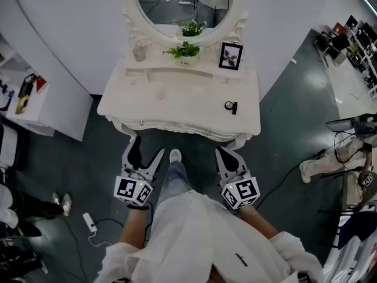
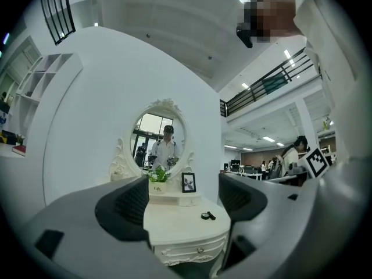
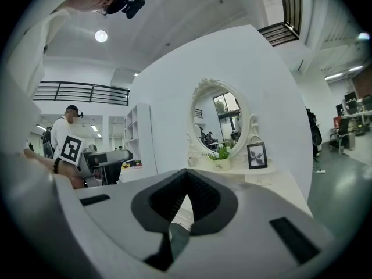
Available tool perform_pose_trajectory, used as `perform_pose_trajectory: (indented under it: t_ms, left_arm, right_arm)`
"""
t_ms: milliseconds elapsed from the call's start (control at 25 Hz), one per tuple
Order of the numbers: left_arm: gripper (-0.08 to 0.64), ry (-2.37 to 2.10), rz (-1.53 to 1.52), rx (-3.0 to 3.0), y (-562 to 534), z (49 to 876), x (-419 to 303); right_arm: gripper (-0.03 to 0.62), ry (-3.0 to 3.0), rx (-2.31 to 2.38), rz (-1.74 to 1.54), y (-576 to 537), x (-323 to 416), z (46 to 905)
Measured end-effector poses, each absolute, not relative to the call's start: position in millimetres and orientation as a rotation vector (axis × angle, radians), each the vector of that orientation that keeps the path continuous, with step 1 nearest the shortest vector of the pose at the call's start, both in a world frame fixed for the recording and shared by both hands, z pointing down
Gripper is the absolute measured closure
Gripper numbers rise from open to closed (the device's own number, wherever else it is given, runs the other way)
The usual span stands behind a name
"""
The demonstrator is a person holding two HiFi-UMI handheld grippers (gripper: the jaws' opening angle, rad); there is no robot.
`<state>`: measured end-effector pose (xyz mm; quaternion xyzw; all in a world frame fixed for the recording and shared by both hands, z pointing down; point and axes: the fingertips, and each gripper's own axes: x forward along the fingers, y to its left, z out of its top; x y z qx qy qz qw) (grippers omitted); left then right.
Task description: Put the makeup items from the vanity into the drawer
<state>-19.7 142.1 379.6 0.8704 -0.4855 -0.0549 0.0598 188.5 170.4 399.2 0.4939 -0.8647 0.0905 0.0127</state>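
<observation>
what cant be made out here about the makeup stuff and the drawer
- Makeup items: too small in the head view. A round black piece and a black stick show, but their kind is unclear.
- Drawer: the shut front hides what is inside.
- Vanity top: in the right gripper view the closed right tongs cover most of it, and the makeup items do not show there.
- Print on the plant pot: too small to read.

The white plant pot (image 2: 156,188) carries one small, blurred word that may read "Life".
</observation>
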Motion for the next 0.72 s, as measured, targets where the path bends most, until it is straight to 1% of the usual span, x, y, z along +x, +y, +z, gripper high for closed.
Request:
perform_pose_trajectory:
  t_ms: [280,440,720]
  left_arm:
    - [0.199,-1.401,-0.114,2.659,68,396,-10]
    - [0.199,-1.381,-0.112,2.68,26,390,-8]
    - [0.199,-1.314,-0.015,2.663,-87,425,-28]
  right_arm:
    - [0.575,-2.661,1.586,0.268,113,190,406]
    - [0.575,-2.655,1.588,0.272,76,185,404]
    - [0.575,-2.632,1.583,0.296,-30,147,413]
